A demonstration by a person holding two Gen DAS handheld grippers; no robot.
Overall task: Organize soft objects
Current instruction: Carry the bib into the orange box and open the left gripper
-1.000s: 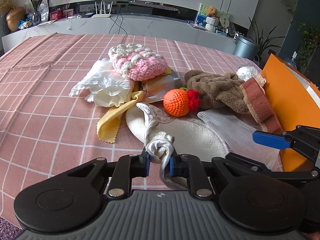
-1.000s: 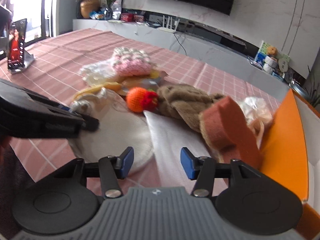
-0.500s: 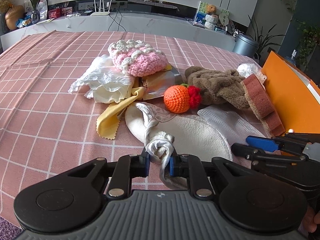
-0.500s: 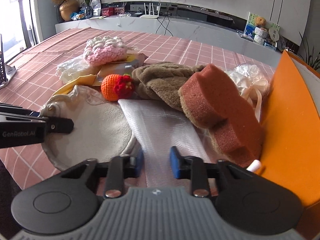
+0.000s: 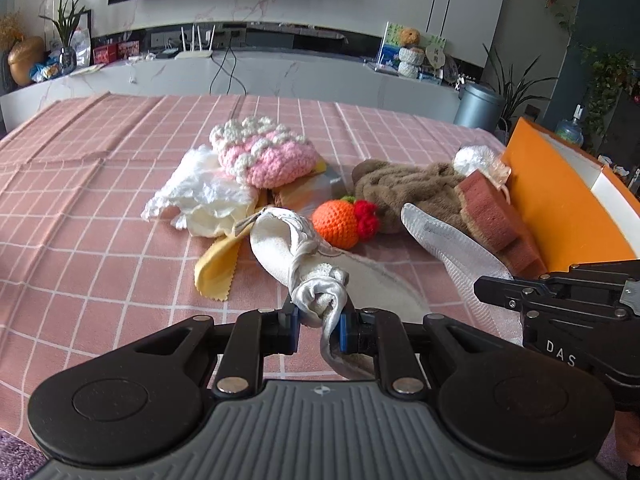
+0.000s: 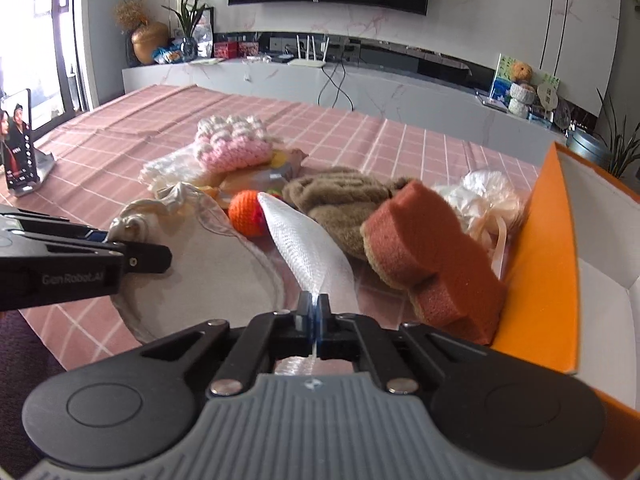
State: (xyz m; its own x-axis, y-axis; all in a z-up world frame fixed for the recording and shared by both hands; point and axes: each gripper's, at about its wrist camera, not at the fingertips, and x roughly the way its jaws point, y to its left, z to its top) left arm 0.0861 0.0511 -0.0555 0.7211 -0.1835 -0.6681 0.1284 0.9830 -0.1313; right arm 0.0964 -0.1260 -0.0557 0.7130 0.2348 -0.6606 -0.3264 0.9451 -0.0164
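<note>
while the left gripper (image 5: 318, 326) pinches the bunched neck of the cream drawstring pouch (image 5: 298, 258), the right gripper (image 6: 316, 322) is clamped on the near edge of the white mesh sheet (image 6: 308, 246). sheet rises ahead of its jaws; brown sponge (image 6: 428, 250) and orange box (image 6: 550, 248) sit right, crochet orange (image 6: 246, 214) ahead-left.

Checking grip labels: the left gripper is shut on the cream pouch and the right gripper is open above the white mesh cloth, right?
Not quite. The right gripper is shut on the white mesh cloth, as the right wrist view shows. The left gripper is indeed shut on the cream pouch.
</note>
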